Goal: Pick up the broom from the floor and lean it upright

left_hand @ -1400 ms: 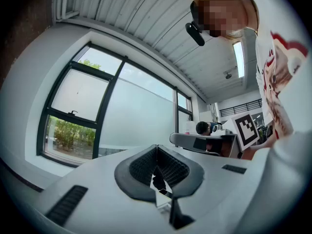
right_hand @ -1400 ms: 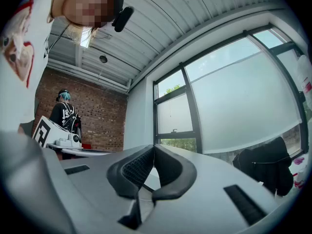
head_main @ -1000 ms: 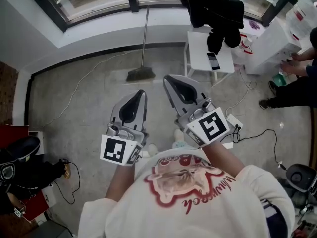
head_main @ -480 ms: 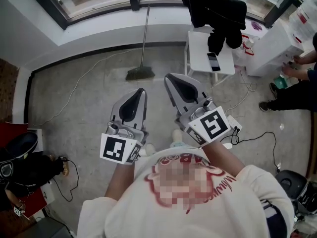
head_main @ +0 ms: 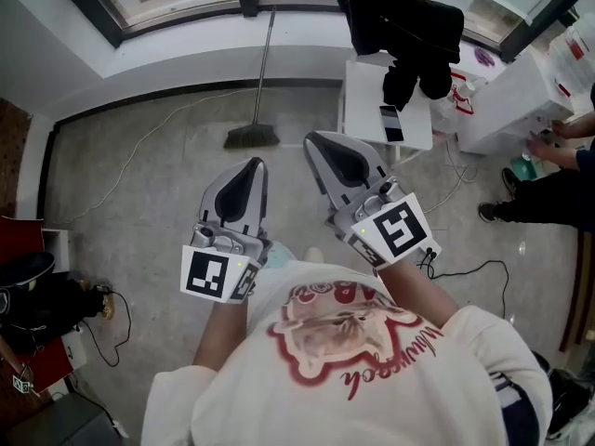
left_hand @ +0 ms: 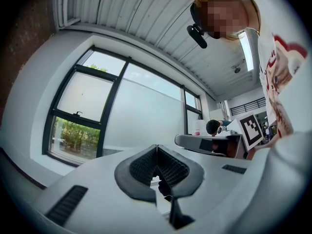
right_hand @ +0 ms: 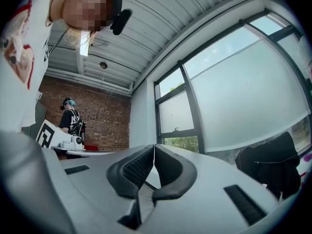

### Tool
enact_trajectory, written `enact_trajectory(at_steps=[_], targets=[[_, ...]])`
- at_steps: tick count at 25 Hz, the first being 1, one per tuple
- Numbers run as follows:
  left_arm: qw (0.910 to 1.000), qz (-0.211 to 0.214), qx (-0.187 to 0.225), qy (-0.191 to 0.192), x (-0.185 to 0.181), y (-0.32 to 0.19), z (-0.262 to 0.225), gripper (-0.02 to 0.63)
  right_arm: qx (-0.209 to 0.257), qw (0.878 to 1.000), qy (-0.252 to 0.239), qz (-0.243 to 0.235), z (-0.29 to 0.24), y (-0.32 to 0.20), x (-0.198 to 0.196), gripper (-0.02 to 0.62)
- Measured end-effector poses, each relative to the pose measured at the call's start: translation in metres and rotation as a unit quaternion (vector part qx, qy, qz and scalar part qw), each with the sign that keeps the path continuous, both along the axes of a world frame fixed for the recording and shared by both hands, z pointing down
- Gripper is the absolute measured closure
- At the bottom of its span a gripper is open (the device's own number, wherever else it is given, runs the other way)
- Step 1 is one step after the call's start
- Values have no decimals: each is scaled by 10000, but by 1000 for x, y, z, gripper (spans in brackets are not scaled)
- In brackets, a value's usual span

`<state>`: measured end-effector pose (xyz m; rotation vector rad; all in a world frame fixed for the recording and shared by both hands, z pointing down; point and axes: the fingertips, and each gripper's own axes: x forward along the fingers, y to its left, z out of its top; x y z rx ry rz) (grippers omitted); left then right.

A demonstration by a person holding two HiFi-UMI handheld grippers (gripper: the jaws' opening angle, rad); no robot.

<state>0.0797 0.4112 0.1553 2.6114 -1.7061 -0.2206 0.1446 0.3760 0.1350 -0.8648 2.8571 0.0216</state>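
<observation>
The broom stands upright against the low wall under the window. Its dark bristle head rests on the grey floor and its thin handle leans up toward the window frame. Both grippers are held out level in front of the person, short of the broom and apart from it. My left gripper is shut with nothing in it, its pads meeting in the left gripper view. My right gripper is also shut and empty, as the right gripper view shows. Neither gripper view shows the broom.
A white table stands right of the broom, with a black jacket and a phone on it. Cables trail over the floor. Another person stands by a white cabinet. Dark bags lie at left.
Both shut grippers have drifted a little left in the head view. The broom, the table and the floor clutter have shifted left with the camera. The broom stays leaning on the wall.
</observation>
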Motion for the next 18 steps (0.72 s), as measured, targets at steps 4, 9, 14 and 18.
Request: enact_trajectory(at_steps=[4, 9, 14, 18], targets=[[10000, -60, -49, -42, 6, -14, 1, 584, -58, 9999, -7, -126, 4, -15, 3, 571], [10000, -44, 21, -85, -3, -52, -1, 584, 0, 9998, -20, -178, 4, -50, -8, 571], [9999, 65, 84, -79, -18, -114, 4, 584, 73, 10000, 13, -32, 9, -105, -20, 571], [9997, 200, 73, -143, -39, -182, 15, 584, 20, 9999, -18, 146, 20, -171, -39, 571]])
